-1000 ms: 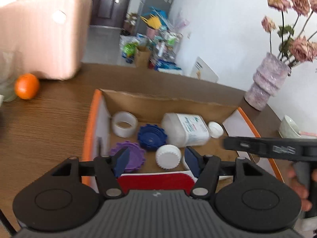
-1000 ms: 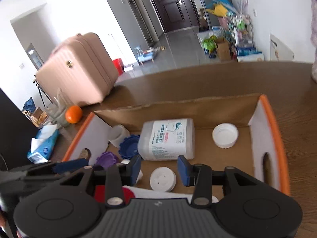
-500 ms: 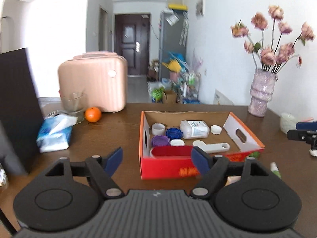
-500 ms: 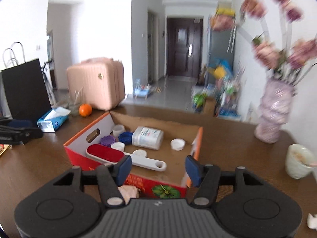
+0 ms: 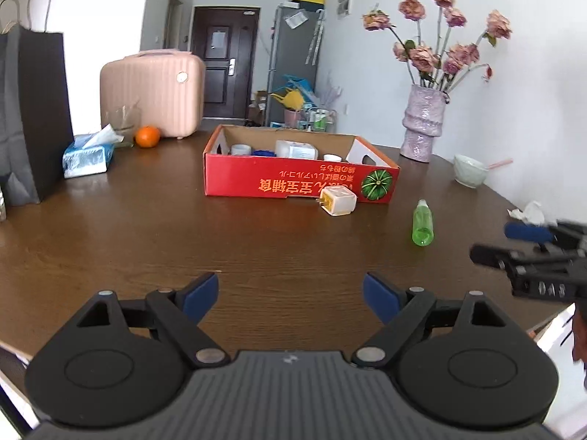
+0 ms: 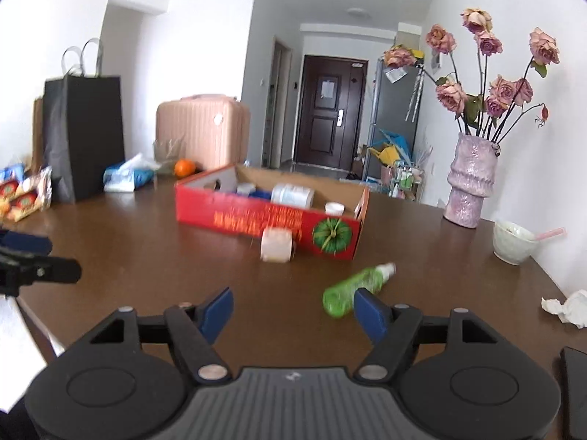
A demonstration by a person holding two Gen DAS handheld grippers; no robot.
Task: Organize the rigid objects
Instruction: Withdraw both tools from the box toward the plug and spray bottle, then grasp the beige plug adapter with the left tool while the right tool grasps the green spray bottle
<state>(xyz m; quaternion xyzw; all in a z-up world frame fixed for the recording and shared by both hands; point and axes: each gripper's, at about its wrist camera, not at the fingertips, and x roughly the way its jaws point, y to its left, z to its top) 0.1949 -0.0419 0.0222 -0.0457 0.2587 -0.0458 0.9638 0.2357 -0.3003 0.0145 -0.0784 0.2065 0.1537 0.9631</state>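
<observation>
Left wrist view: both claws, left claw (image 5: 291,291) and right claw (image 6: 293,310), spread empty, have retreated from the box (image 5: 293,179).

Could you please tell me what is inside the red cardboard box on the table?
Over the box wall show a white bottle on its side, a tape roll, something blue and a white cap. The front wall hides whatever lies lower.

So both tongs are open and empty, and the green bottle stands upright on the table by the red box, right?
Not quite. The green bottle lies on its side, as the left wrist view shows. Both tongs, left and right, are open and empty, and the bottle is on the table by the red box.
</observation>
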